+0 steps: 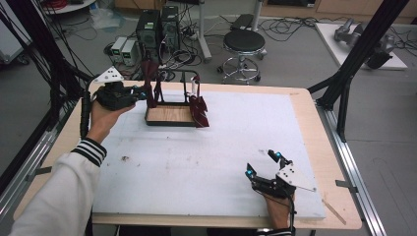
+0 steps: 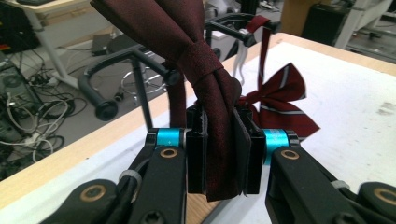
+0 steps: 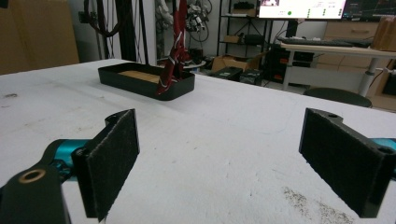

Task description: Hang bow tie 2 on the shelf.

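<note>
Maroon bow tie (image 2: 205,93) sits pinched between left gripper (image 2: 225,156) jaws; right gripper (image 3: 233,158) jaws spread.

The high view looks forward and down over the whole tabletop (image 1: 206,162). The left gripper view sits close against the rack (image 2: 140,60) at the far left. The right gripper view, low at the near right, faces the same rack (image 3: 144,81) from well away.

The dark bow tie (image 2: 205,60) runs off the top edge, its lower end hidden between the jaws.
</note>
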`<action>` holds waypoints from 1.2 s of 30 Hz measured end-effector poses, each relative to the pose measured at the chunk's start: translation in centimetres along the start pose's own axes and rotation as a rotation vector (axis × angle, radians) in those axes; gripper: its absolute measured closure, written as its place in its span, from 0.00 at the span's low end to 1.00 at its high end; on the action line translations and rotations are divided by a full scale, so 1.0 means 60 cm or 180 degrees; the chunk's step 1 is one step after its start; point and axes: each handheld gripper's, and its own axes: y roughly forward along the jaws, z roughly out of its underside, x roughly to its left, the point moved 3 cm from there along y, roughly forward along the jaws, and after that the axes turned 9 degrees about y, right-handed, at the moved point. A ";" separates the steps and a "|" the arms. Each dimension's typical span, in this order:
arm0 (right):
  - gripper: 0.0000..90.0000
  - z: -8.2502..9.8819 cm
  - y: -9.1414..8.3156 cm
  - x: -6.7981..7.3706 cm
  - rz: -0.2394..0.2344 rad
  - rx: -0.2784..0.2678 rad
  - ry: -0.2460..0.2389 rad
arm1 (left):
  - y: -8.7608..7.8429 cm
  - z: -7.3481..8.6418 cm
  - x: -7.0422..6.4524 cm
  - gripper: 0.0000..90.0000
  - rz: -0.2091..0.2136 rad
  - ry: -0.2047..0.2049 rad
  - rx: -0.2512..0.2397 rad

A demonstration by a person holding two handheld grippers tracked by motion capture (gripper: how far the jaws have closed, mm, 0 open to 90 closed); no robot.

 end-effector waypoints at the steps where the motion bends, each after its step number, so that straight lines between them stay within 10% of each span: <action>1: 0.13 0.000 0.000 0.001 -0.0006 0.0011 0.0016 | 0.000 0.001 0.001 0.85 -0.0019 -0.0010 -0.0005; 36: 0.13 0.000 0.000 0.000 -0.0010 0.0012 0.0017 | 0.049 0.031 0.013 0.85 -0.0500 -0.0188 0.0346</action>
